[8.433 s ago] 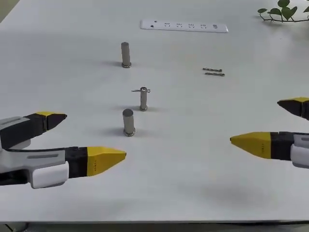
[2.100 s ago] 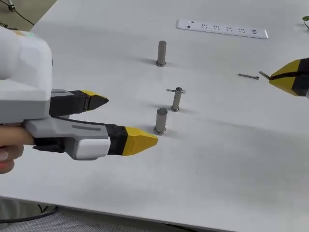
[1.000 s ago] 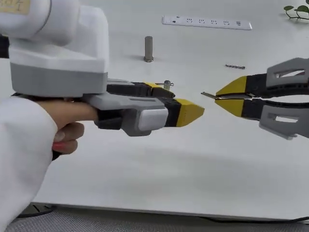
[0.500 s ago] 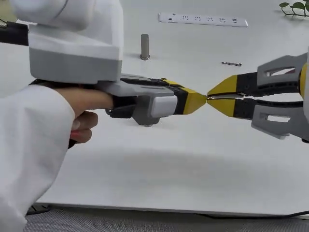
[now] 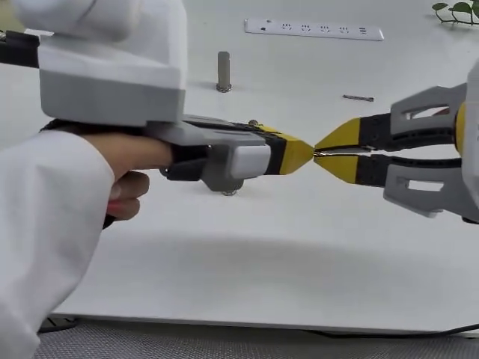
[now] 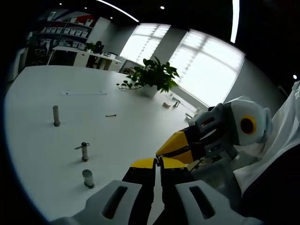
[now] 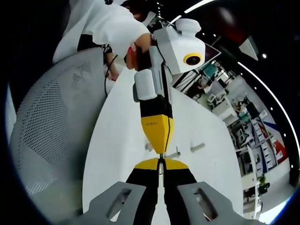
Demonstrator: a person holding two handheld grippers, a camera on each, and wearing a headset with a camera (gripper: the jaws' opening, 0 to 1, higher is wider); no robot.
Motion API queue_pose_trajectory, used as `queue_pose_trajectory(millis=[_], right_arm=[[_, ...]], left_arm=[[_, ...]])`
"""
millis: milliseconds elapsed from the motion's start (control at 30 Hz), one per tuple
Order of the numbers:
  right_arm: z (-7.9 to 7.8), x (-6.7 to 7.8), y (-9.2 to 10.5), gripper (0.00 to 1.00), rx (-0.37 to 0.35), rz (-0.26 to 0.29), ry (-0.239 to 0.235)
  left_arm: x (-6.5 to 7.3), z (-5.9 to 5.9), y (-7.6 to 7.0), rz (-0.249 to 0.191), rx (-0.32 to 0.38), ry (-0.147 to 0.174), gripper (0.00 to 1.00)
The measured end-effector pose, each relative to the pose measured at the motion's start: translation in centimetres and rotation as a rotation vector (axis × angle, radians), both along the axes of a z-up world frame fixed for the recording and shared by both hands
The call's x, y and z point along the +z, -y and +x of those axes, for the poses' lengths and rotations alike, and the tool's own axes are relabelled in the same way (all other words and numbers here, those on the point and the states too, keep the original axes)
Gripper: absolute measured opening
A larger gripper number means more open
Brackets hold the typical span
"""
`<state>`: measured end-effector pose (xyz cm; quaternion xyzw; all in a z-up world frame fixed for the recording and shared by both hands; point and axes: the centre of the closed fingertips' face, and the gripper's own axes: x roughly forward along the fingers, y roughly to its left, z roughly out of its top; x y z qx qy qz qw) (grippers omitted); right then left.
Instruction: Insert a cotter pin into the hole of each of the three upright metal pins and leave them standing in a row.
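My left gripper (image 5: 307, 152) and right gripper (image 5: 318, 154) meet tip to tip above the table's front. A thin cotter pin (image 5: 322, 154) lies clamped in the right jaws, and the left jaws are closed over its free end. In the left gripper view my left gripper (image 6: 158, 162) is shut, with the right gripper (image 6: 183, 146) just beyond it. Three upright metal pins stand in a row: the far pin (image 6: 56, 116), the middle pin (image 6: 85, 151) with a cotter pin through it, and the near pin (image 6: 88, 178). In the head view the far pin (image 5: 223, 72) stands free; the others are mostly hidden behind my left gripper.
A loose cotter pin (image 5: 358, 98) lies on the white table (image 5: 247, 262) at the right. A white power strip (image 5: 314, 30) runs along the far side, with a plant (image 5: 456, 10) at the far right corner. A hand and white sleeve (image 5: 52, 224) hold the left gripper.
The right gripper picked up a cotter pin and carried it left. The left gripper lifted, came in from the left and shut at the pin's end, tips now touching.
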<state>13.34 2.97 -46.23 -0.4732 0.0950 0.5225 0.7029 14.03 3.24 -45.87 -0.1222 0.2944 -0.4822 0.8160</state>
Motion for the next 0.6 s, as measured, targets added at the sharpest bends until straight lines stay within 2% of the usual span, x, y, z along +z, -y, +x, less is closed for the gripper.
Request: queue_pose_trajectory(millis=[300, 400, 600], right_arm=[[-0.03, -0.12, -0.06, 0.00, 0.002, -0.008, 0.001], [-0.08, -0.17, -0.01, 0.00, 0.002, -0.003, -0.008], [-0.23, -0.32, -0.11, 0.00, 0.007, 0.000, -0.010]], left_arm=[[-0.08, -0.12, 0.06, 0.045, -0.007, 0.031, 0.00], [-0.16, -0.22, 0.06, 0.047, -0.007, 0.011, 0.00], [-0.30, -0.59, 0.13, 0.096, -0.037, 0.043, 0.00]])
